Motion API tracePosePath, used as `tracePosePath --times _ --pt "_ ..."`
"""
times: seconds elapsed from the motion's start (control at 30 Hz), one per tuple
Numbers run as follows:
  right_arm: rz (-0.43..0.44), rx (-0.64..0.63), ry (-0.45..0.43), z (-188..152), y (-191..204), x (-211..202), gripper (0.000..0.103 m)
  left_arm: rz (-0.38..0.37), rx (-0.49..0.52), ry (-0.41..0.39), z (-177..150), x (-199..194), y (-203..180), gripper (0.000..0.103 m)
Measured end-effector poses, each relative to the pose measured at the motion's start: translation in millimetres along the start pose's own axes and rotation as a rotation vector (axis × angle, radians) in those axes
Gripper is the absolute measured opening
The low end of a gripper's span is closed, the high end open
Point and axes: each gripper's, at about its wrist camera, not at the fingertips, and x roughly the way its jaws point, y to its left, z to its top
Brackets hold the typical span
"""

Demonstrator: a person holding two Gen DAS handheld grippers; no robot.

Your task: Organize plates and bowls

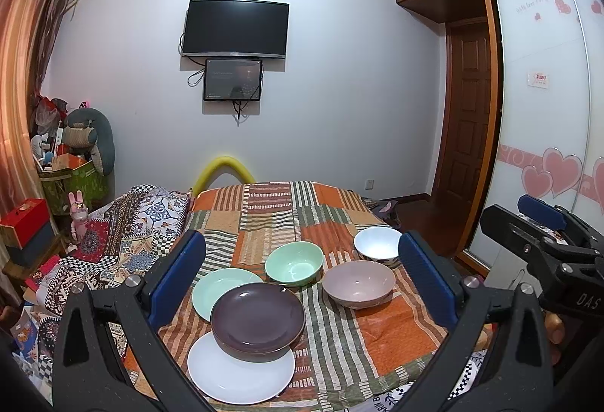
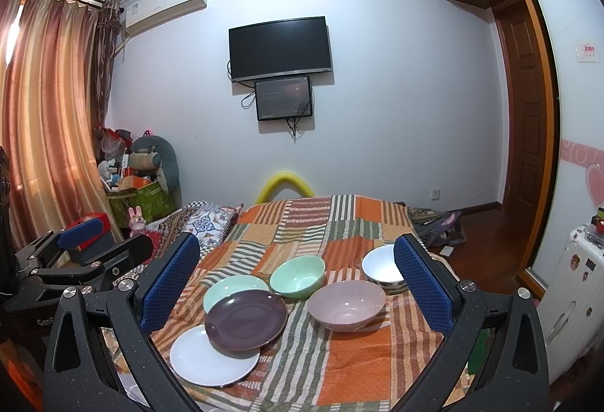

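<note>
Even indoor light, sharp focus, fisheye bending, dark corners

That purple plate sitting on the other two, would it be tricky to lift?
Probably. The purple plate looks glazed and glossy, so it may slip between the tongs. It rests tilted across the white plate and green plate, so a push could rock or slide it. It looks rigid and breakable.

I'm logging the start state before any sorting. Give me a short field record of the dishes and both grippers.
surface: patchwork blanket on a bed
plates: white plate, purple plate overlapping it and the green plate
bowls: green bowl, pink bowl, white bowl, all unstacked
left gripper: open, holding nothing
right gripper: open, holding nothing
</note>
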Motion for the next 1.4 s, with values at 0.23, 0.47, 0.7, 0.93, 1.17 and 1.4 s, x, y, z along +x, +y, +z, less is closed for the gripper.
tracePosePath --times 0.23,0.47,0.7,0.93,1.17,1.4 --pt "0.002 0.002 0.001 0 -1 0 0.103 0.000 0.003 -0.002 0 -2 4 0.103" --pt "0.005 0.005 0.006 0 0 1 0.103 0.000 0.002 -0.002 0 -1 4 0.103" --pt "0.010 0.012 0.021 -1 -2 5 0.103 -0.006 -0.002 0.008 -4 3 5 0.103" --pt "0.026 0.043 0.066 -7 -8 19 0.103 -0.026 0.009 0.040 -10 15 11 0.103" --pt "0.031 0.048 0.152 -26 -12 44 0.102 -0.005 -0.003 0.128 -33 45 30 0.103" --pt "0.025 0.069 0.261 -47 -18 77 0.092 0.013 -0.068 0.257 -56 86 68 0.083"
